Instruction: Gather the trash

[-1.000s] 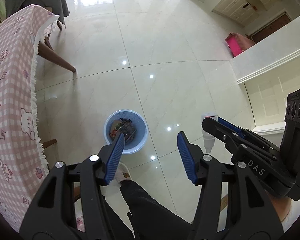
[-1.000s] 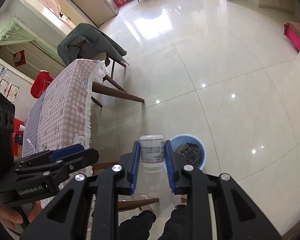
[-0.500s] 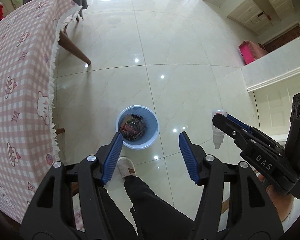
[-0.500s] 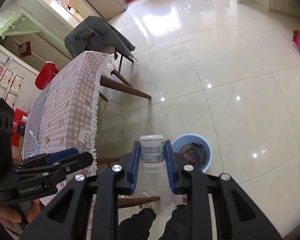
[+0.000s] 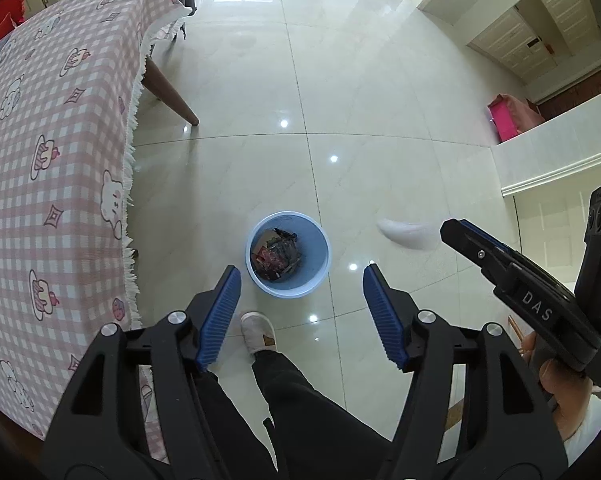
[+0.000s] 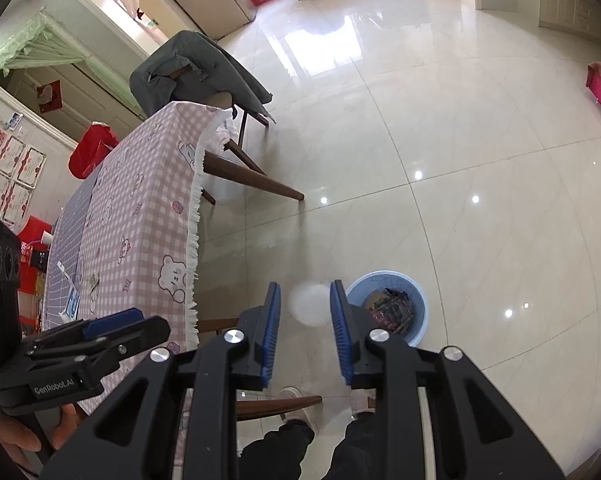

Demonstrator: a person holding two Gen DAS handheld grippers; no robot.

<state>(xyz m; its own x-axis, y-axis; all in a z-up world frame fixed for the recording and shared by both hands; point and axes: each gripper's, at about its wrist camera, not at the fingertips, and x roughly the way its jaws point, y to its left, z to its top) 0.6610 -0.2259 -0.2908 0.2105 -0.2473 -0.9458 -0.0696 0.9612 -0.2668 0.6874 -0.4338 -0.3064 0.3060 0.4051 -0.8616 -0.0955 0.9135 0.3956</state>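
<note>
Glossy tiles (image 5: 340, 80), round plastic bin (image 5: 287, 256)

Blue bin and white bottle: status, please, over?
Left gripper empty, jaws just been opening. Right gripper: white bottle blurred between its tips, grip unclear. Blue bin on floor just beyond, path clear.
</note>
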